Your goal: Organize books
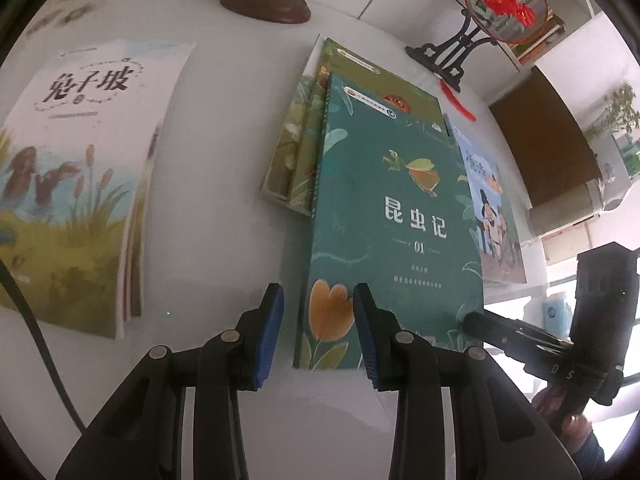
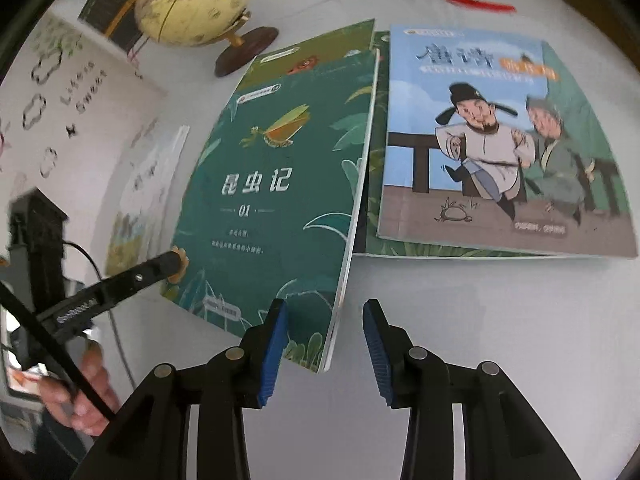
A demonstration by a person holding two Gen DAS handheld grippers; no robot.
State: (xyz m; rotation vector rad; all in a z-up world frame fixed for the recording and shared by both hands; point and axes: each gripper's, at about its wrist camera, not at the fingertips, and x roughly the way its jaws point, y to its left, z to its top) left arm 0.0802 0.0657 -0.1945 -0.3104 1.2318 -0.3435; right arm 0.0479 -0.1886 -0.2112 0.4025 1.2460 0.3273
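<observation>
Books lay spread on the white counter, the green insect book topmost. Your left tool stood narrowly parted over its lower left corner, empty; the right tool likewise, astride its right edge. Only the left view showed the rabbit book; only the right showed the blue book's full cover.

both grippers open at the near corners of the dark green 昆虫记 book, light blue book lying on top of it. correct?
Not quite. The dark green book lies uppermost, its right edge lapping over the pile on which the light blue book lies; the right wrist view shows this. The rest holds: left gripper and right gripper are open at its near corners.
</observation>
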